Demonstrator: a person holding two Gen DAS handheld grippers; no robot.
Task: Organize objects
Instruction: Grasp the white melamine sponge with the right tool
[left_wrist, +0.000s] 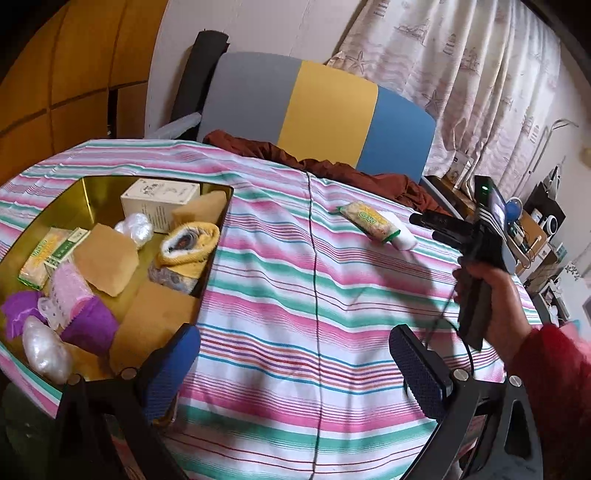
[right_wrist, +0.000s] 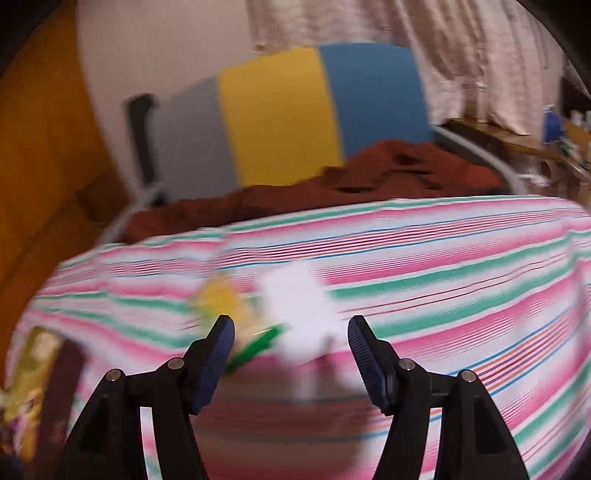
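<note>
On the striped cloth (left_wrist: 295, 295), near its far right part, a yellow-green snack packet (left_wrist: 369, 220) is lying with a small white object (left_wrist: 404, 242) touching its right end. These two look like the last loose things, because the gold tin (left_wrist: 103, 192) at the left is already holding boxes, sponges, a rolled yellow towel and purple pieces.

The right gripper (right_wrist: 291, 347) is approaching this pair. In its own view, which is strongly blurred, the white object (right_wrist: 299, 314) is sitting between and a little beyond the blue pads (right_wrist: 369, 365), and the packet (right_wrist: 221, 299) is lying more to the left. The jaws are standing apart and are pressing on nothing. In the left view the person's hand (left_wrist: 491, 295) is holding the tool's handle just beside the two items.

The left gripper (left_wrist: 295, 373) is hovering over the bare cloth near the tin, with its jaws spread wide and nothing between them.

To do this step well, I think the right hand should first decide for one item only. Because the two are touching, a wide closing may catch both or push one away. Slowing down before contact would help, as the blur suggests fast travel. The white object seems soft, so a gentle squeeze across its short side should be enough. The left tool should be keeping away from the tin's opening, leaving a free way for the delivery.
</note>
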